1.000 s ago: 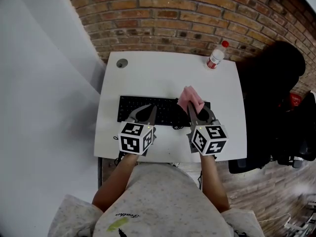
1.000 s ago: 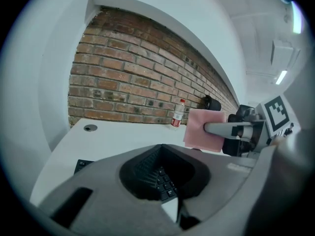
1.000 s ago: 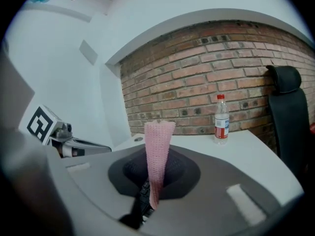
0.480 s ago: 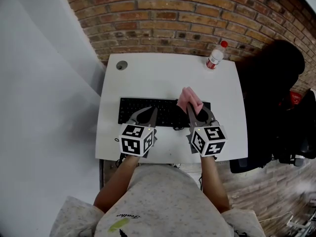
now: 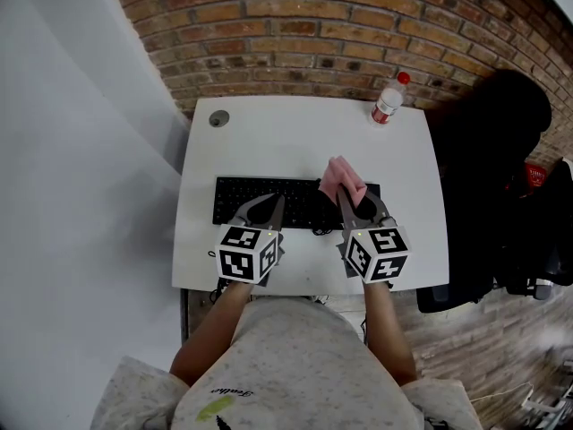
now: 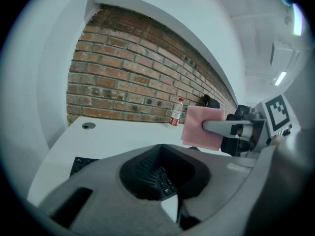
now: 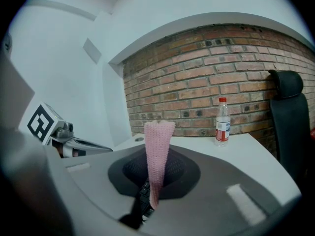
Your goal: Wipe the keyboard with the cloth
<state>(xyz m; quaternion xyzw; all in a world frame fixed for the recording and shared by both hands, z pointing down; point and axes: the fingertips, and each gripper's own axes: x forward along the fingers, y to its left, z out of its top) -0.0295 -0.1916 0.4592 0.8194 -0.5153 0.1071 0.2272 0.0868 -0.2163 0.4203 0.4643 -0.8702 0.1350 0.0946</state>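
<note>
While the right gripper (image 5: 349, 197) hovers over the right half of the black keyboard (image 5: 237, 197), its 2 jaws are clamped tight on the pink cloth (image 5: 341, 177). That cloth stands up out of the jaw tips and fans away from the person. Along the right gripper view it reads as 1 narrow knitted strip running straight up the middle between the jaws. It is pinched at its lower end, with black keys showing in the hollow just below. Whether the cloth's lower edge touches the keys, no view settles.

Over to the left gripper (image 5: 267, 206): it sits just to the left of the right one, above the keyboard's middle. Its jaws are closed together with nothing between them, only keys visible through the hollow behind the tips. From its own view the cloth hangs ahead and to the right, gripped by the other tool's finger.

Both marker cubes sit at the near edge of the white table (image 5: 295, 137). Ahead of the right gripper and a little to its right, 1 red-capped bottle (image 5: 388, 104) stands upright at the table's far edge by the brick wall (image 5: 295, 25). Ahead and left of the left gripper, 1 round grey cap (image 5: 219, 117) sits in the tabletop. A black chair (image 5: 488, 159) stands off to the right gripper's right.
</note>
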